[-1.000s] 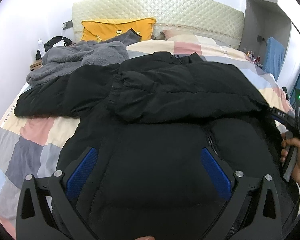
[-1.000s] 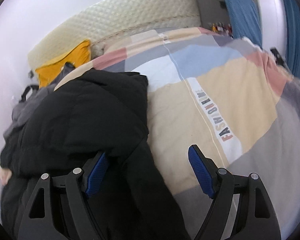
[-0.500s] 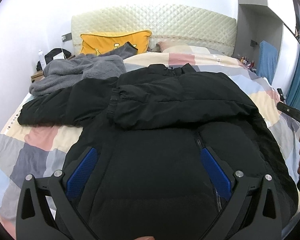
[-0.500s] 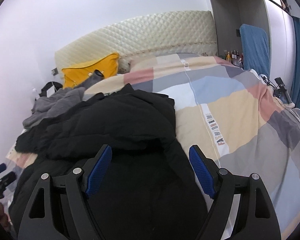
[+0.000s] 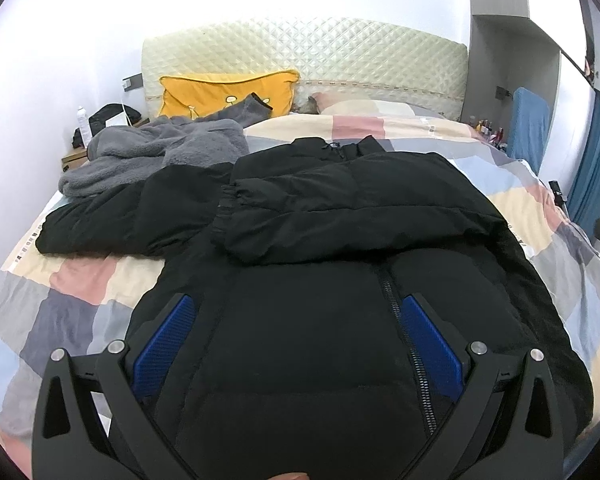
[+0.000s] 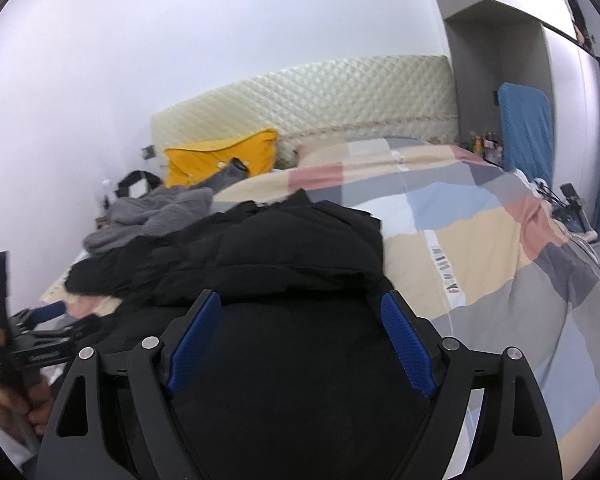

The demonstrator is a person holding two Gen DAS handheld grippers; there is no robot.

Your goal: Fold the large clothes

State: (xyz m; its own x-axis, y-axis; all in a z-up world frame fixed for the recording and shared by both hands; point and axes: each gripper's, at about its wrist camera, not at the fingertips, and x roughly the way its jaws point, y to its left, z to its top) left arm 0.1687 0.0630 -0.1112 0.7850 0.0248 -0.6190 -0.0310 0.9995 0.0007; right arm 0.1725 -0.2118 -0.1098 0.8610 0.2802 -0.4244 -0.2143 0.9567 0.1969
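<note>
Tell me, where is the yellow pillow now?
In the left wrist view the yellow pillow leans against the quilted headboard, upper left, just behind the grey fleece.

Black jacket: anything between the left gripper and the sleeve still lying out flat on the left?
Nothing visible. The left gripper hovers open over the black jacket; the unfolded sleeve lies bare on the quilt. The grey fleece sits behind it, out of the path.
</note>
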